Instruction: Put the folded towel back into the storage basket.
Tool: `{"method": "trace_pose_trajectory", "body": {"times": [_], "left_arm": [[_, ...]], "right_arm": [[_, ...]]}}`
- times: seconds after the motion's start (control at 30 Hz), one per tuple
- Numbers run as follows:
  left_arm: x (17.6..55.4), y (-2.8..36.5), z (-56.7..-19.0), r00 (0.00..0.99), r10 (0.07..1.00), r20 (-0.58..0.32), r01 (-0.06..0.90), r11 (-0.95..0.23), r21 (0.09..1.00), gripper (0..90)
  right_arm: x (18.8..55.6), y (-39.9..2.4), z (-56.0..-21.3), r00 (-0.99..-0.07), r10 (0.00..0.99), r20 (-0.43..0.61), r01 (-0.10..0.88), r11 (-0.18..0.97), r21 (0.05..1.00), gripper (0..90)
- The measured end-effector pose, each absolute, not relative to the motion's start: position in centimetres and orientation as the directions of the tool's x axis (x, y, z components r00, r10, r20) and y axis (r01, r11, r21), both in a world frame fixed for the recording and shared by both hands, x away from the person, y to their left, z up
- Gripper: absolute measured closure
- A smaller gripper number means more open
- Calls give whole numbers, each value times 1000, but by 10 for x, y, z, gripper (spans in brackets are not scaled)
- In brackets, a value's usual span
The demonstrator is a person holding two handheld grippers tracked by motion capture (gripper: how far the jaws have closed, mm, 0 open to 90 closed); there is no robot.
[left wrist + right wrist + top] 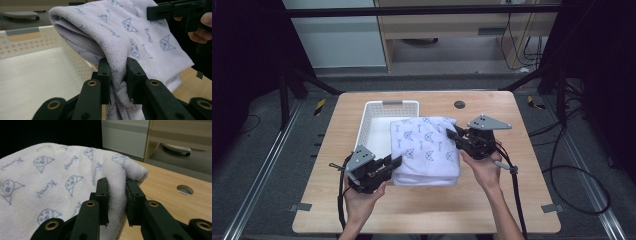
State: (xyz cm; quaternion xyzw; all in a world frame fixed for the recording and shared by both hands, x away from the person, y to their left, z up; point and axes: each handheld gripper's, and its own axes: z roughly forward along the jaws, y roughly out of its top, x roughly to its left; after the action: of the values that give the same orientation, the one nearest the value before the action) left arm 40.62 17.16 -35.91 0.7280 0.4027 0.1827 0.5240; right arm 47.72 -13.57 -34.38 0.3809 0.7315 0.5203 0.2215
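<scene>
With the left hand-held gripper (396,161) and right hand-held gripper (453,134) each clamped on the folded cat-print towel (426,149), which overlaps the white basket (373,124) at its 4 o'clock, uneven lifting could unfold it.

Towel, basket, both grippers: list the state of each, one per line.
Towel: folded, held at two edges, partly over the basket's rim.
Basket: upright on the table, nothing lying inside.
Left gripper: shut on the towel.
Right gripper: shut on the towel.
</scene>
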Motion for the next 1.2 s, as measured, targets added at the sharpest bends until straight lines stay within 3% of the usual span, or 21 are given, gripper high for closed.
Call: {"method": "trace_pose_trajectory", "body": {"times": [1.2], "left_arm": [[421,219,-345,517,837,-179,391,-45,919,751]], "right_arm": [[509,-83,-327,-647,760,64,300,176,938,751]]}}
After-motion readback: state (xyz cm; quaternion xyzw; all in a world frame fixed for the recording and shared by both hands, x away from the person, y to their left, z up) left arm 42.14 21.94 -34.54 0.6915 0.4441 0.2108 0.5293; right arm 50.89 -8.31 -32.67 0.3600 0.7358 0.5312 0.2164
